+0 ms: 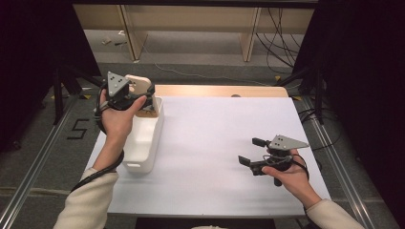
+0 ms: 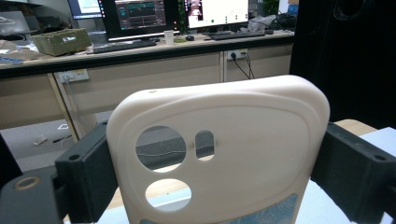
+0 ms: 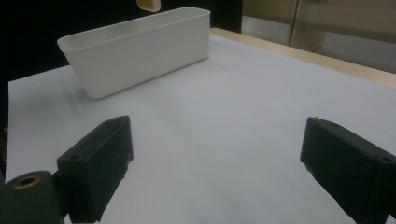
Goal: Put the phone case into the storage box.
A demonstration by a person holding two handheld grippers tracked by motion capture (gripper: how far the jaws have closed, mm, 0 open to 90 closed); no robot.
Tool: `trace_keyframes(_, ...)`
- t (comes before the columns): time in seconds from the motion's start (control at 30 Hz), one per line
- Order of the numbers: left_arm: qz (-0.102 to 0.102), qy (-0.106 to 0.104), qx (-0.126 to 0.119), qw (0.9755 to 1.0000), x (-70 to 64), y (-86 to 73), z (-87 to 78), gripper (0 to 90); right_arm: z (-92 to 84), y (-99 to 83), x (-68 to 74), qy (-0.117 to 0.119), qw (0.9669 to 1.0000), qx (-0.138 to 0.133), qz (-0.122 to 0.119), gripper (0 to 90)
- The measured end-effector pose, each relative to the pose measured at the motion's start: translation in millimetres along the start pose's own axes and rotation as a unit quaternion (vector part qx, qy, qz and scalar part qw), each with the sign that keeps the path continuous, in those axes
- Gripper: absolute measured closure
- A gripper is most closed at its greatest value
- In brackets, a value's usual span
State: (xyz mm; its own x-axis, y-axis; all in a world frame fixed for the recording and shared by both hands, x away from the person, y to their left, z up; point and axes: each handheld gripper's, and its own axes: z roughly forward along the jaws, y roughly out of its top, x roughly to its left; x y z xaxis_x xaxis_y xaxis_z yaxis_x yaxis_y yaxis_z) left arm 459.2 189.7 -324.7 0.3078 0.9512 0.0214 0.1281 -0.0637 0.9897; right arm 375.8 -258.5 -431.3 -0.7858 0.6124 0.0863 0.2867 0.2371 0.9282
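Cream phone case (image 2: 219, 154) sits closest to the lens in the left gripper view, wedged between the two black jaws, each jaw pressed against one side edge, so the left gripper (image 1: 143, 101) is clamped on it. Case stands upright, camera cutouts facing the lens, a blue patterned patch at its bottom edge. Landmark: white bin (image 1: 144, 138).

High view: left hand (image 1: 119, 117) holds the gripper above the bin's far end, and the case pokes out over the bin's far rim, clear of the bin floor as far as can be told. Grey three-cornered plate on top of the gripper tilts toward the camera. Cable loops down along the forearm, just left of the bin.

Right gripper (image 1: 253, 151) is well to the right of the bin, low over the white table sheet (image 1: 215, 143), jaws wide apart with nothing between them. Right hand (image 1: 291, 177) grips it from behind. Right gripper view: both jaws frame bare sheet, bin (image 3: 135, 56) lies ahead and to the left, a corner of the case (image 3: 148, 4) hangs above the bin's far rim.

Wooden table edge (image 1: 219, 90) runs beyond the bin. Desk with monitors (image 2: 135, 16) is in the left gripper view, far behind the case.
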Motion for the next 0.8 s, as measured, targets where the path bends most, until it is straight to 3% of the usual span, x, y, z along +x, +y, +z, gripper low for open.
trace_keyframes(0.8,0.009,-0.006,0.012,0.9999,2.3,-3.5,6.7,10.0,-0.2,-0.4,-0.2,-0.002,1.0000,-0.002,0.005,11.1)
